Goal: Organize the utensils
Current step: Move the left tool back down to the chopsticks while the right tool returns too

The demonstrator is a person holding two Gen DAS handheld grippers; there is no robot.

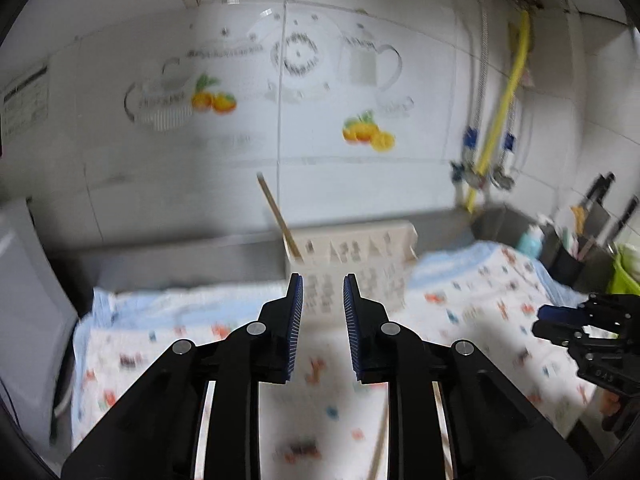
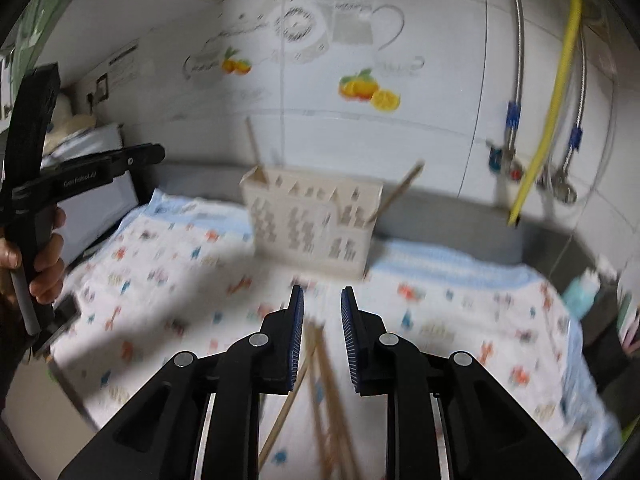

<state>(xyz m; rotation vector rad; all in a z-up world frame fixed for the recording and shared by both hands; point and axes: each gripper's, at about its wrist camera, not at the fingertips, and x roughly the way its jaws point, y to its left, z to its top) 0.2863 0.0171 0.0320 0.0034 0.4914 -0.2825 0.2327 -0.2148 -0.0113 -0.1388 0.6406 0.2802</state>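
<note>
Loose wooden chopsticks (image 2: 320,392) lie blurred at bottom centre, beneath the right hand-held gripper (image 2: 322,312) — jaws narrowly parted, empty. The left hand-held gripper (image 1: 323,300) likewise. Upper centre, the cream perforated utensil holder (image 2: 312,220) stands on the patterned cloth (image 2: 160,264) — open cloth all around.

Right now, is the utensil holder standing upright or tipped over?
Upright. The cream utensil holder stands on its base on the patterned cloth, open top upward, with chopsticks leaning out of it.

Open cloth (image 2: 160,264) ahead, utensil holder (image 2: 312,220) blocking the back wall (image 2: 432,80)
</note>
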